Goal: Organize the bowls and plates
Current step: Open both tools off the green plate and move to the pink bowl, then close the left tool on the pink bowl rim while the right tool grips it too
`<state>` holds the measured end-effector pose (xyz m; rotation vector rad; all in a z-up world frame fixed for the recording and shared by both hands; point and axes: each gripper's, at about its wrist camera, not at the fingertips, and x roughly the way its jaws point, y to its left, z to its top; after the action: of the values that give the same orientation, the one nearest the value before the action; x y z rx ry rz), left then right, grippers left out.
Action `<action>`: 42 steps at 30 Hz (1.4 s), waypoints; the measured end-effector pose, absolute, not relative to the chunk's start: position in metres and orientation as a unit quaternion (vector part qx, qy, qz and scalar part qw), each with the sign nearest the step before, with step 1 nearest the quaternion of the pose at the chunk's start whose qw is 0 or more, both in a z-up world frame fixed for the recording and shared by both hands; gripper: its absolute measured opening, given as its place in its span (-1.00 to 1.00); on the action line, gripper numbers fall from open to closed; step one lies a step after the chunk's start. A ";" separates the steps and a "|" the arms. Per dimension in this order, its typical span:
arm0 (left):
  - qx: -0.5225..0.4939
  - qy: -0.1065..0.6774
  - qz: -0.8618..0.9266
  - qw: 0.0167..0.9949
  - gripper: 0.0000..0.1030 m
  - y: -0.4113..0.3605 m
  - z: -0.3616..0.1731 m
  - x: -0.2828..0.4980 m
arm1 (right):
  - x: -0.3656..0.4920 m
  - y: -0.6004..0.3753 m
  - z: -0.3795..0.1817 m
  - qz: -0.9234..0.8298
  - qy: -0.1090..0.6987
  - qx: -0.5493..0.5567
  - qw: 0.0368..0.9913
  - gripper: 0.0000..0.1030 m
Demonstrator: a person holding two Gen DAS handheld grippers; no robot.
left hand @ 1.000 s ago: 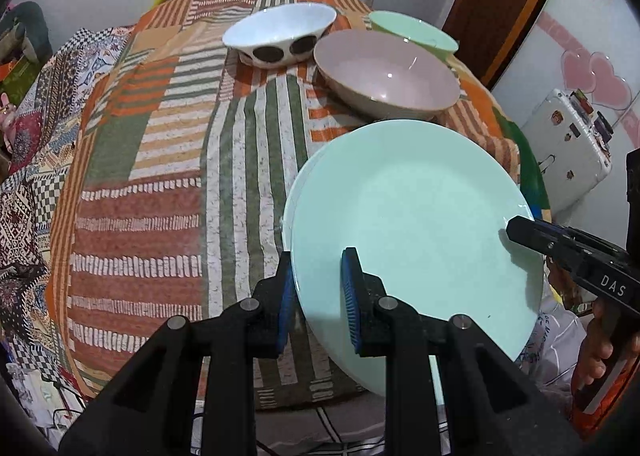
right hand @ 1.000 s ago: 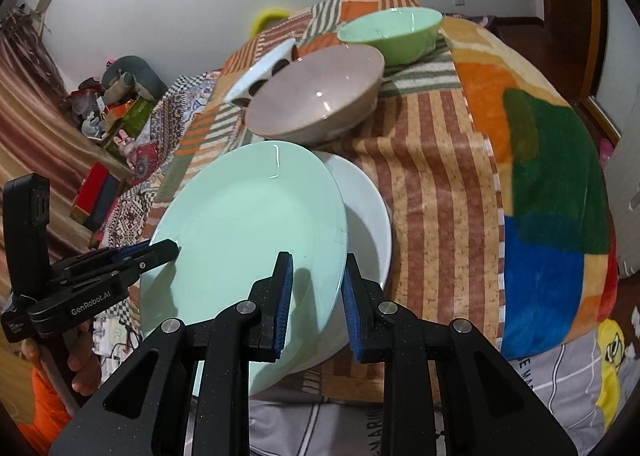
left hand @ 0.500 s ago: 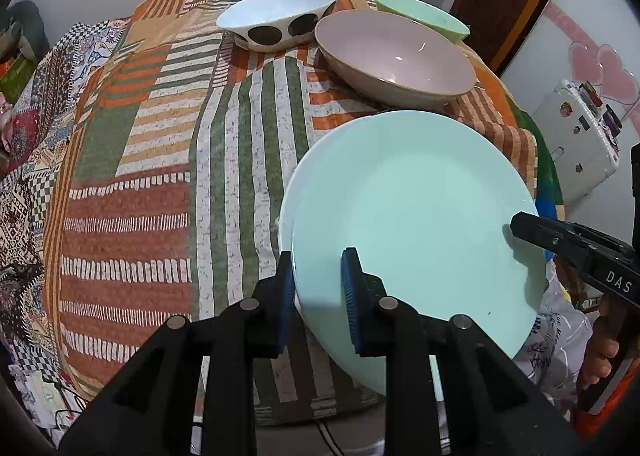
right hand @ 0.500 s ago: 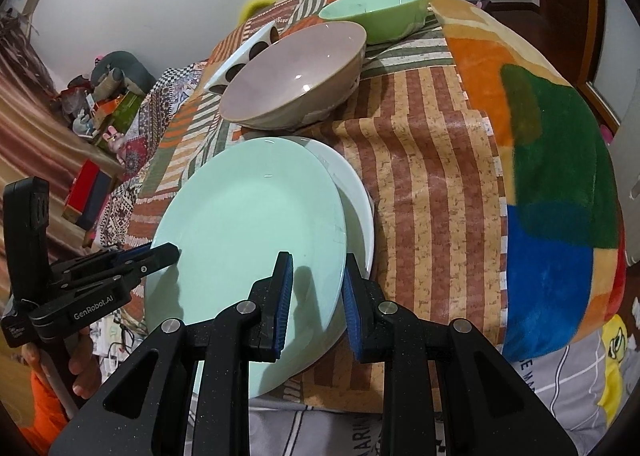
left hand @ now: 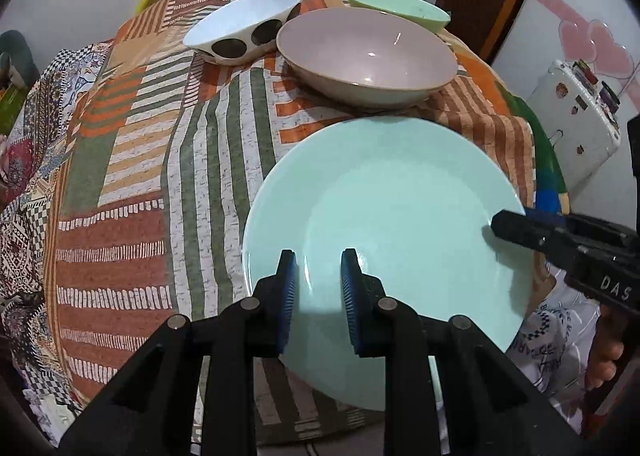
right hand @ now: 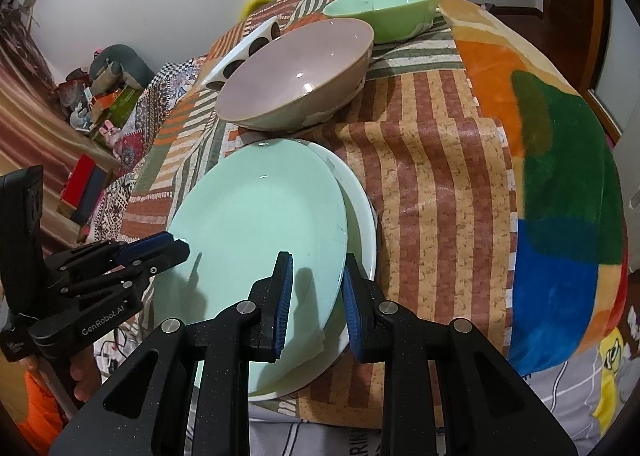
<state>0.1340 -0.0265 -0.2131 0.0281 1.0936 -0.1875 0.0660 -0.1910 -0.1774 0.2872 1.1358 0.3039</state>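
Settling mint plate lower onto white plate.

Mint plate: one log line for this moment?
mint plate atop white plate | left gripper open at near rim | right gripper open, straddling rim | bowls untouched

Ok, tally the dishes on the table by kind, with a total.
Plates: 2, a mint green plate stacked on a white plate.
Bowls: 3, a pinkish-beige bowl, a green bowl and a white bowl with dark spots.
Total: 5 dishes.
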 end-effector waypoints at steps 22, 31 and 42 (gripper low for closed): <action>-0.012 0.452 -0.057 0.890 -0.02 0.000 -0.154 0.140 | 0.069 -0.212 -0.128 0.102 0.466 0.105 0.873 -0.02; -0.036 0.433 -0.053 0.899 0.28 0.003 -0.136 0.173 | 0.091 -0.212 -0.106 0.100 0.427 0.101 0.893 0.24; -0.036 0.440 -0.057 0.895 0.28 -0.001 -0.146 0.221 | 0.131 -0.215 -0.106 0.093 0.415 0.110 0.899 0.32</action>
<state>0.2212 -0.0006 -0.1463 -0.0751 0.9124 -0.1176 0.1315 -0.2146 -0.1065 0.2278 0.8584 0.1931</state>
